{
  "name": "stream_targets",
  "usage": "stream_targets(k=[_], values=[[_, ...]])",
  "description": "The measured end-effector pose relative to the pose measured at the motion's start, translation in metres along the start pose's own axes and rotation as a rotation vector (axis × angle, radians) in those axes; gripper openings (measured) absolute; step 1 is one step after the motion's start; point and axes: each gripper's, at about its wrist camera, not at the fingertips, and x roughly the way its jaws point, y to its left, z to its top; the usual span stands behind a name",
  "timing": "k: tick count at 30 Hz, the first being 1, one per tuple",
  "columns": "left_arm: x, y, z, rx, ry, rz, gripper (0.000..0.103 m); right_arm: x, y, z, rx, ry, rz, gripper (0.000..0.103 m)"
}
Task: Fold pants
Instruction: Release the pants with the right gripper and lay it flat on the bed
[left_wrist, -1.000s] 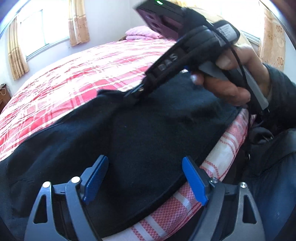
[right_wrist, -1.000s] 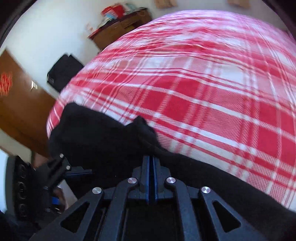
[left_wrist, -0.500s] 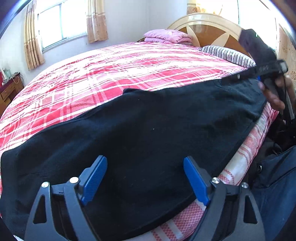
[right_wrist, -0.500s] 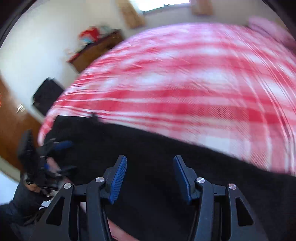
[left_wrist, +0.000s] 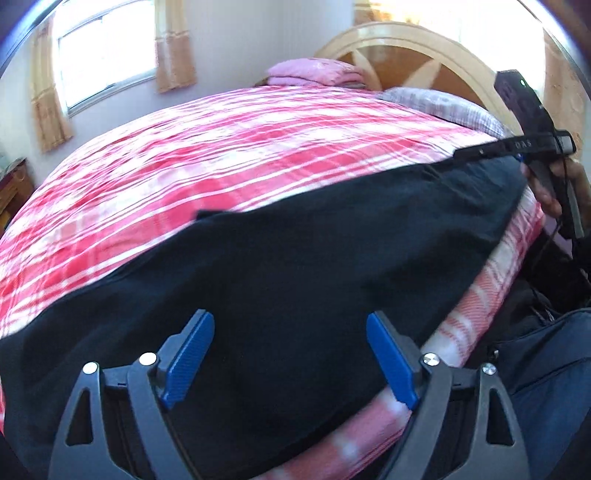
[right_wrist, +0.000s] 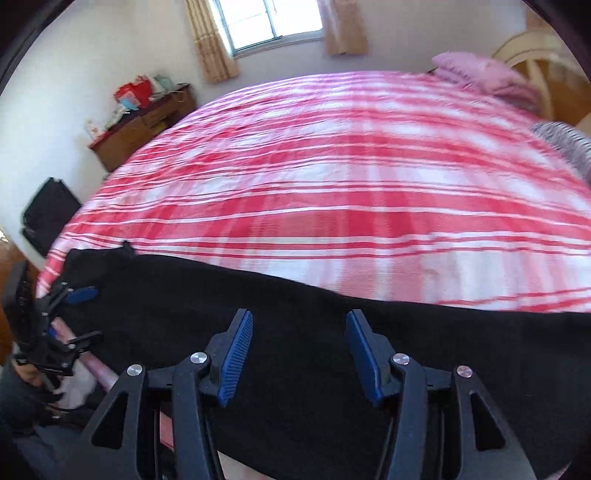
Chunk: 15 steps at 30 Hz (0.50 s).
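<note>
Black pants (left_wrist: 295, 266) run past both frame edges; both tools (left_wrist: 288, 354) (right_wrist: 299, 354) gape empty.

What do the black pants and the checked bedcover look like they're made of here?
Black pants: likely a soft matte knit or fleece; no sheen, faintly fuzzy surface, limp drape over the bed edge. Checked bedcover: probably woven cotton, red-and-white plaid, matte with fine ribbing; motion blur leaves the weave uncertain.

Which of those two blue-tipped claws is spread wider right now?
The left gripper: its blue pads stand far apart over the black pants. The right gripper has a narrower gap. Neither pinches the cloth.
</note>
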Motion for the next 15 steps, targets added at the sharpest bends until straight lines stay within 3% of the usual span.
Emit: stream_targets(k=[5,8,12,15], values=[[0.022,-0.035,0.024,0.095,0.011,-0.051,0.088,-0.013,-0.046,-0.012,0.091,0.005,-0.14,0.056],[0.039,-0.039,0.036,0.074,0.045,-0.067,0.088,-0.018,-0.074,-0.019,0.113,0.002,-0.239,0.056],[0.051,-0.05,0.049,0.054,0.054,-0.07,0.088,-0.021,-0.078,-0.024,0.021,0.003,-0.286,0.056],[0.05,-0.058,0.052,0.035,0.056,-0.084,0.089,-0.027,-0.077,-0.024,0.021,-0.012,-0.308,0.056]])
